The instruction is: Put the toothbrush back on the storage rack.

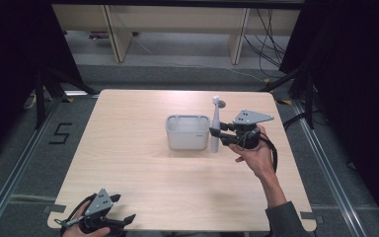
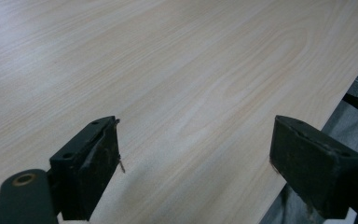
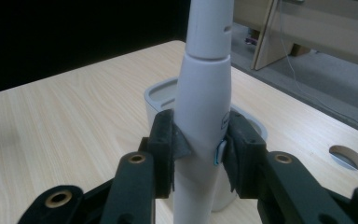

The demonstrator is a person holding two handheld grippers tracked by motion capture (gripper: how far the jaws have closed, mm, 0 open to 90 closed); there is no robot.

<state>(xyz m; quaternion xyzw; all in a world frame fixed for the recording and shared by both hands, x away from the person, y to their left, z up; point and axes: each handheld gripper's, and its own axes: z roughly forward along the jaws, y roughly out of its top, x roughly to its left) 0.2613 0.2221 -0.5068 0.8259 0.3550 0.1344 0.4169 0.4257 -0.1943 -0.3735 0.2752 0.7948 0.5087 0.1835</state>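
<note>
We saw a light wooden counter (image 1: 143, 168) with a small grey tub (image 1: 187, 131) near its middle. A tall white electric toothbrush (image 1: 215, 126) stood upright just beside the tub, on its right side. The right hand-held gripper (image 1: 218, 134) had its two black jaws squeezed tight on the toothbrush body, one on each side. In the right gripper view the toothbrush (image 3: 203, 112) rose straight up in front of the tub (image 3: 161, 95). The left hand-held gripper (image 1: 123, 220) sat low at the near left edge of the counter, well apart from the tub. Its jaws were spread wide with only bare counter (image 2: 177, 74) between them.
</note>
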